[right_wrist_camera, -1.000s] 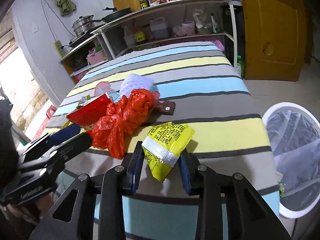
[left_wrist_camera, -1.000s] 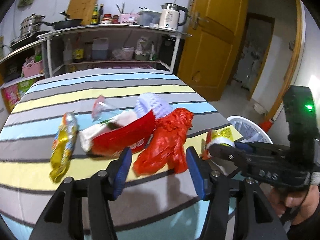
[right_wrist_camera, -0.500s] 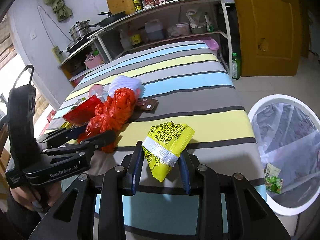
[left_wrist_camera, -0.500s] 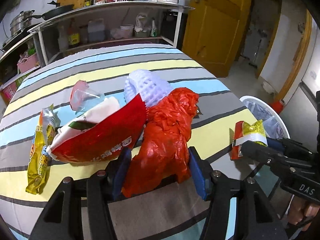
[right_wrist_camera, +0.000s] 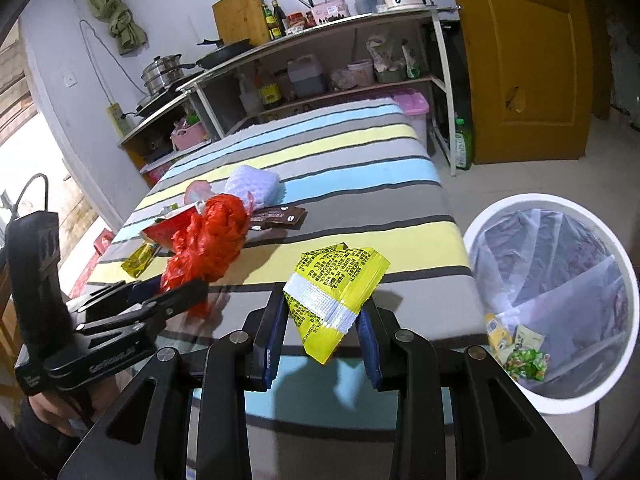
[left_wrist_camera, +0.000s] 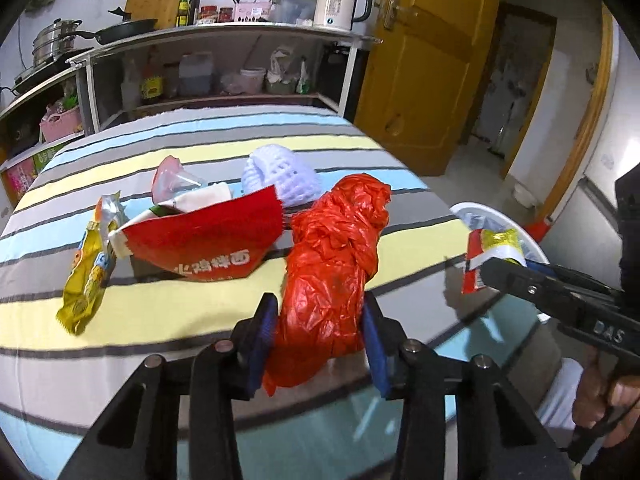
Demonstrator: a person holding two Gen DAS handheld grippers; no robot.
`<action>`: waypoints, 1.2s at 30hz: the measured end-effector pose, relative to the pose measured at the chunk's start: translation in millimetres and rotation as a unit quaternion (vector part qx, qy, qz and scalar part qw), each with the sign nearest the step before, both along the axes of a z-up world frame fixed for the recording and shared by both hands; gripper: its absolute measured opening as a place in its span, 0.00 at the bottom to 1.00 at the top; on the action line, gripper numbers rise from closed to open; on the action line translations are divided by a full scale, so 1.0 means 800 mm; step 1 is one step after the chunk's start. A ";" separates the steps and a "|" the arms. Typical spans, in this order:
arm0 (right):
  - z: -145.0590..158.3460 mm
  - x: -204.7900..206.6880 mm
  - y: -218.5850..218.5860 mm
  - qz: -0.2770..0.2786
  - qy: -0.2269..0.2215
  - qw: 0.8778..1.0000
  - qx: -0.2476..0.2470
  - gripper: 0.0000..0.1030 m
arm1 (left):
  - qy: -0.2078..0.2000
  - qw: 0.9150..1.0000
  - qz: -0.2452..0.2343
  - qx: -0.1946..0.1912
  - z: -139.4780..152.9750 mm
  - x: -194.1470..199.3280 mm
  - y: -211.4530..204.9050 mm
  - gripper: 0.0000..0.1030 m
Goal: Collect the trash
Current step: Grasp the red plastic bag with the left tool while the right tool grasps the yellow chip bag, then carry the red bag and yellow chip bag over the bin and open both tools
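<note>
My left gripper (left_wrist_camera: 318, 332) is shut on a crumpled red plastic bag (left_wrist_camera: 334, 264) at the near edge of the striped table (left_wrist_camera: 224, 148); the bag also shows in the right wrist view (right_wrist_camera: 208, 240). My right gripper (right_wrist_camera: 322, 332) is shut on a yellow snack wrapper (right_wrist_camera: 332, 284) and holds it above the table's right edge, beside the white trash bin (right_wrist_camera: 508, 212). A red noodle packet (left_wrist_camera: 208, 244), a yellow wrapper (left_wrist_camera: 86, 280), white foam netting (left_wrist_camera: 280, 176), a pink plastic piece (left_wrist_camera: 170, 178) and a brown sachet (right_wrist_camera: 280, 216) lie on the table.
The bin holds a clear liner and a few wrappers (right_wrist_camera: 520, 352). Kitchen shelves (left_wrist_camera: 208, 64) with pots, bottles and a kettle (left_wrist_camera: 340, 4) stand behind the table. A yellow door (left_wrist_camera: 424, 60) is at the back right.
My left gripper has closed on the red bag. My right gripper has carried the yellow wrapper right, closer to the bin.
</note>
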State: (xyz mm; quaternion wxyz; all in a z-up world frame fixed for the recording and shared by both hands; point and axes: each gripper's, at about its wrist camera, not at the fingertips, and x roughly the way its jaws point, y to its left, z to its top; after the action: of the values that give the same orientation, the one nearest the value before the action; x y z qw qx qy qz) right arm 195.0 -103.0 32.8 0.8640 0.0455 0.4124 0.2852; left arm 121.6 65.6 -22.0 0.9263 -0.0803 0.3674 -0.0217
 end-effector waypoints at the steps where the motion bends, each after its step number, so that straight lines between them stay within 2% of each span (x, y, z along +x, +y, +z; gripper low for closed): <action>1: 0.002 -0.003 -0.003 -0.001 -0.003 1.000 0.000 0.33 | -0.004 1.000 -0.001 -0.003 0.003 -0.004 -0.002 0.42; 11: 0.024 -0.027 -0.026 -0.015 -0.022 1.000 0.000 0.33 | -0.043 0.999 -0.023 -0.011 0.038 -0.026 -0.027 0.42; 36: 0.041 -0.051 -0.106 -0.078 -0.049 0.996 -0.001 0.33 | -0.065 0.994 -0.081 -0.019 0.059 -0.019 -0.102 0.43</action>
State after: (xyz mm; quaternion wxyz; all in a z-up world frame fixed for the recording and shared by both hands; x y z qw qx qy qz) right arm 154.6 -187.8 65.4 0.9029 0.0621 0.3649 0.2184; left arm 106.3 -15.6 25.6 0.9418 -0.0663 0.3111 -0.1086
